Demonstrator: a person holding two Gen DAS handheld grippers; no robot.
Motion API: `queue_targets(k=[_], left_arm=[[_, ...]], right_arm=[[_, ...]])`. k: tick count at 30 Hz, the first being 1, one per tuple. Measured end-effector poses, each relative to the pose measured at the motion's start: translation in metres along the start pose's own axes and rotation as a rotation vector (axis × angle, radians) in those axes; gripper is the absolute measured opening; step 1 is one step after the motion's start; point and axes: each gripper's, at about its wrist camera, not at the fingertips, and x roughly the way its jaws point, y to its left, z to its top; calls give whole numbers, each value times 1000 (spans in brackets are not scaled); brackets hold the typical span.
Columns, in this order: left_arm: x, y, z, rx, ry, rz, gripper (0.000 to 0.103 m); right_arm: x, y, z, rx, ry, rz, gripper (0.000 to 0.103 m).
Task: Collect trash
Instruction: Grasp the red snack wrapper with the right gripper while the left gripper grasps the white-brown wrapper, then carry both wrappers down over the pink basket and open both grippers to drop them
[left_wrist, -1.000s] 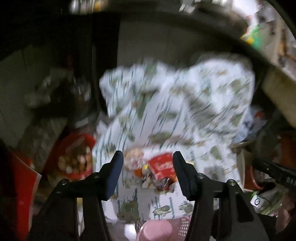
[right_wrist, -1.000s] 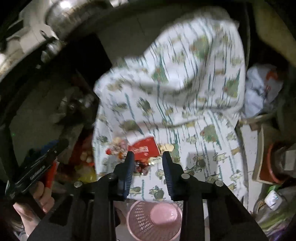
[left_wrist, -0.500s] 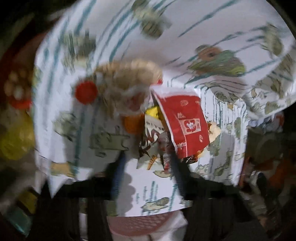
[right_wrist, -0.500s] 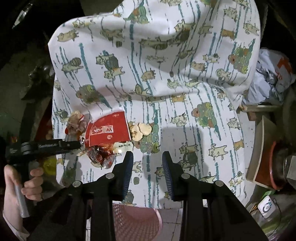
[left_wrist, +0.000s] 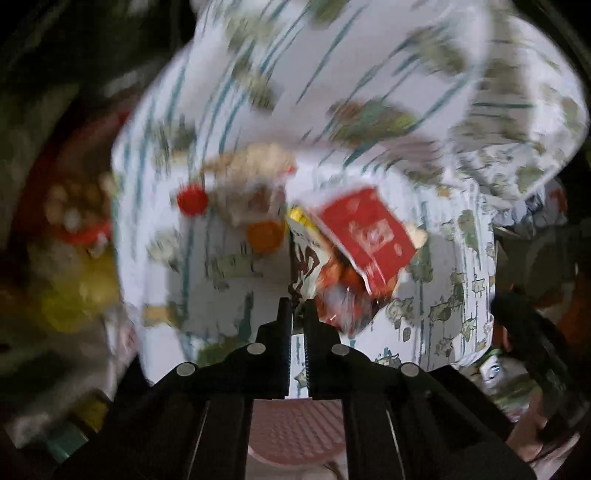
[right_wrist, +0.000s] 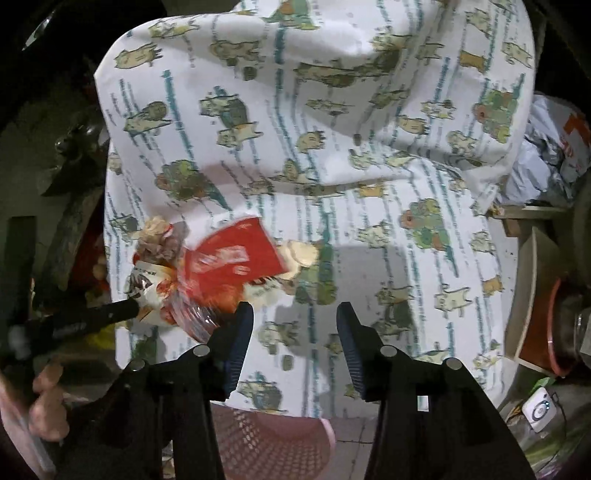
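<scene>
A pile of trash lies on a cartoon-print cloth (right_wrist: 332, 147): a red packet (left_wrist: 367, 240) (right_wrist: 232, 258), a white-and-brown printed wrapper (left_wrist: 304, 258) (right_wrist: 146, 286), a crinkly red wrapper (left_wrist: 340, 295), a crumpled beige wad (left_wrist: 255, 173) (right_wrist: 159, 236), a red cap (left_wrist: 192, 199) and an orange cap (left_wrist: 265, 234). My left gripper (left_wrist: 298, 314) is shut on the edge of the printed wrapper; it also shows in the right wrist view (right_wrist: 110, 312). My right gripper (right_wrist: 295, 328) is open and empty, just right of the pile.
A pink mesh basket (right_wrist: 273, 439) (left_wrist: 295, 428) stands on the floor below the cloth's front edge. Red bowl with food (left_wrist: 74, 221) at the left. Crumpled bags (right_wrist: 546, 155), a wooden crate (right_wrist: 532, 295) and a white device (right_wrist: 539, 408) at the right.
My left gripper went down to the pile and closed from wide open onto the printed wrapper. My right gripper opened wider and moved closer to the cloth.
</scene>
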Motion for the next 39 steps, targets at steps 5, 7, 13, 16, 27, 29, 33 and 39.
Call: queue_targets(k=[5,7,13,16,27,29,33,39], left_arm=[[-35,0,-1,53,-112,84,4],[-46,3,-1,66,-153,126,4],[-70,13,-2,88,-267,272,4],[-78,22,0,71,-306,311,4],[-71,36,12,15,-307,333,5],[-71,36,12,23,-315,349,5],[-79,38,5,18,-330,329,5],[-116,27,-14,19,-390,227,5]], right_arm=[[13,28,10,-50,15,16,57],[24,39,13,-65,30,22,57],[70,82,23,-168,125,30,64],[92,102,21,-249,151,0,63],[136,137,3,-377,57,-240,46],[133,138,3,-382,37,-222,19],[93,139,6,-376,-112,-192,13],[2,115,12,-263,-252,-3,10]])
